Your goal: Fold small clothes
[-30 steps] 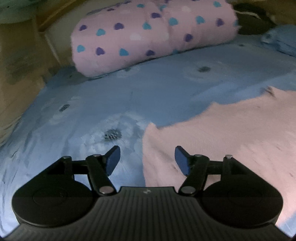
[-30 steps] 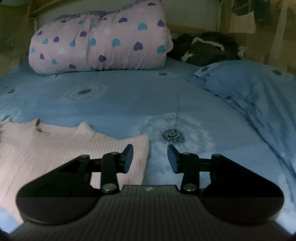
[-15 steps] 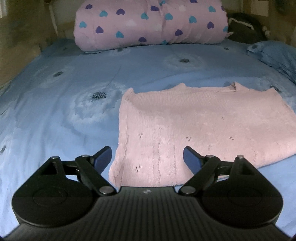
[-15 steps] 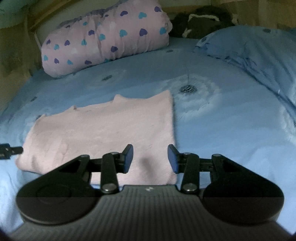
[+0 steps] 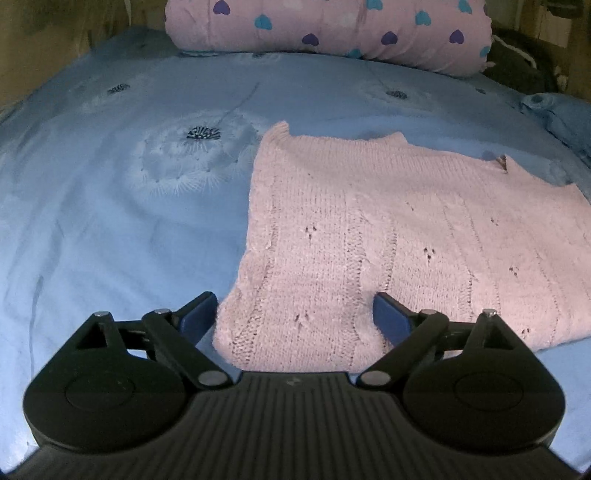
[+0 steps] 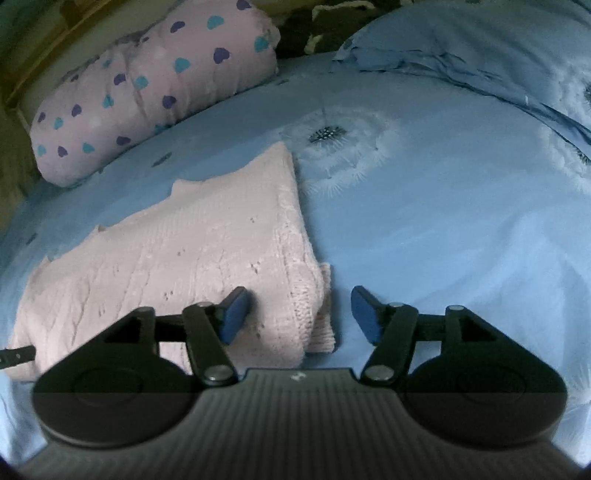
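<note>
We see a pink knitted sweater (image 5: 388, 236) lying flat on the blue dandelion-print bedsheet (image 5: 110, 206); it is folded into a broad rectangle whose long axis runs side to side across the bed, parallel to the heart-print pillow (image 5: 332, 29) at the headboard end; its notched, uneven edge faces that pillow and its straighter edge faces us; the knitted rib lines run across the short way, from near edge to far edge.

Our left gripper (image 5: 293, 317) sits low at the sweater's near left corner with its jaws spread wide; the left blue pad lies on the sheet just beside the knit's edge and the right pad rests on the knit itself, so the corner lies between them but is not clamped.

Our right gripper (image 6: 299, 314) is at the sweater's (image 6: 184, 258) near right corner, jaws likewise wide apart; the left pad sits over the knit, the right pad over bare sheet (image 6: 443, 221), and the doubled layers of the corner show between them, unpinched.

A blue quilt (image 6: 480, 55) is bunched at the far right, well apart from the sweater; the pillow (image 6: 147, 96) lies beyond its far edge; something dark (image 5: 517, 66) sits beside the pillow, too dim to identify.
</note>
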### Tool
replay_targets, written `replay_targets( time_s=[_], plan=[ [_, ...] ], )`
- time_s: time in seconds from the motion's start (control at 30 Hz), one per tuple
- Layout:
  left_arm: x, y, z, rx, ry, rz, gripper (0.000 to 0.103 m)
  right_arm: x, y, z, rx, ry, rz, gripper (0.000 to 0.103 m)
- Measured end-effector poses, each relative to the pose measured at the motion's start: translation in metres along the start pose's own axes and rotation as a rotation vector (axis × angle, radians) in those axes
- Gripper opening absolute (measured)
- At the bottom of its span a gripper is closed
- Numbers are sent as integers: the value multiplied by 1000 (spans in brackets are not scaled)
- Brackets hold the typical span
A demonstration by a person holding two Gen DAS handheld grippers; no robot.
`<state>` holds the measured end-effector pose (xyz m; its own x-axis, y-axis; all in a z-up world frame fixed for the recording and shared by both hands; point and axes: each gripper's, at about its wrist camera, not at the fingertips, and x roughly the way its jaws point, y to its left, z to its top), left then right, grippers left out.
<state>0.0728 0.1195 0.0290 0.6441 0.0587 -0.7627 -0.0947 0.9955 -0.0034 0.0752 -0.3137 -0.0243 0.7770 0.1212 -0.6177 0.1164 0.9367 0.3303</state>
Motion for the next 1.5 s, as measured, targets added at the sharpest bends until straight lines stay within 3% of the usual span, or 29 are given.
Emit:
replay_targets(
  time_s=[0.53,0.73,0.83,0.97,1.07,1.4,1.5],
  plan=[
    [-21,8,-4,-19,7,-18,94,-36,15,-17,32,-102,-74,67],
    [-29,10,-9,-32,0,-19,94,-66,31,-25,74,-132,-17,67],
    [-29,11,-12,-36,7,-13,94,-69,36,-31,151,-121,28,67],
    [-30,13,-13,-48,11,-10,94,-56,34,-43,347,-72,121,67],
    [-30,16,-11,-65,14,-13,94,-46,34,-51,452,-64,111,70],
    [-19,21,-8,-102,50,-9,94,-16,32,-54,565,-148,93,70],
    [-18,20,-7,-99,52,-5,94,-10,32,-54,561,-168,106,74]
  ],
)
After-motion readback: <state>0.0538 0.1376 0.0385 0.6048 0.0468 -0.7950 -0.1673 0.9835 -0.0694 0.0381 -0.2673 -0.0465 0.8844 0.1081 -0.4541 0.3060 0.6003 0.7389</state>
